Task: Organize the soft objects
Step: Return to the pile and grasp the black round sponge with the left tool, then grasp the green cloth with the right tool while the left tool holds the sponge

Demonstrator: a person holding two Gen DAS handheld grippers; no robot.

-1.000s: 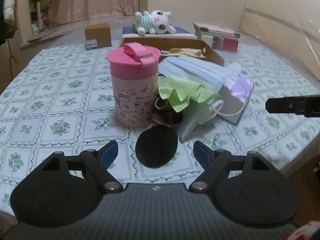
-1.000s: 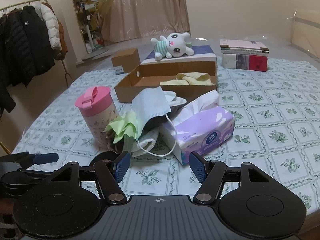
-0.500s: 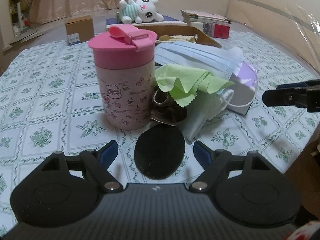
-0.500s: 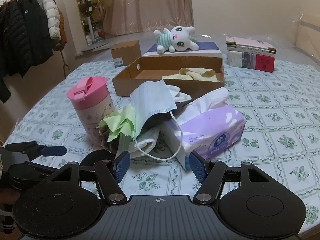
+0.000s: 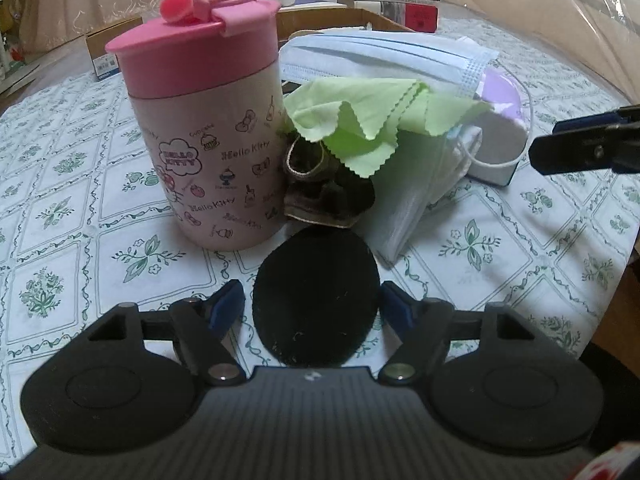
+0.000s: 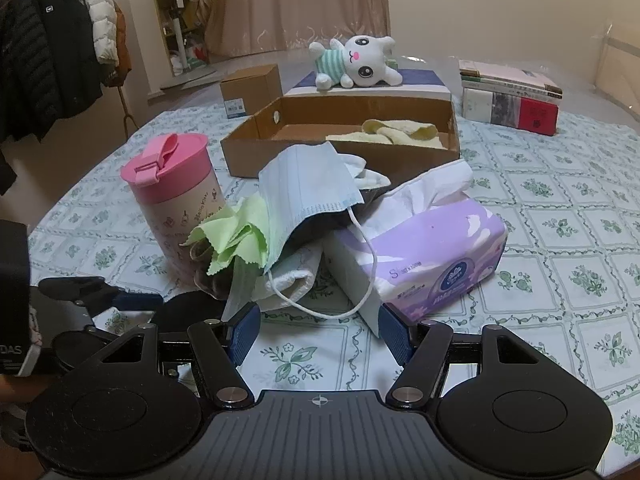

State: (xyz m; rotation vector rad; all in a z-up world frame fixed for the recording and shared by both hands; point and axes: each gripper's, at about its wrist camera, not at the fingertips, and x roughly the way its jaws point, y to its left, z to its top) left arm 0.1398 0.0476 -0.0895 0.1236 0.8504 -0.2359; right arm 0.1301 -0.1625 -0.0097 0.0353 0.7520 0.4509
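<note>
Left wrist view: the left hand-held gripper, jaws just closing but not yet touching, straddles the black pad lying on the table before the cup; right wrist view: the right hand-held gripper stands open and empty before the mask and tissue pack.

Pink cup crowds the black pad leftward.

Both wrist views low, close, sharing pink cup.
</note>
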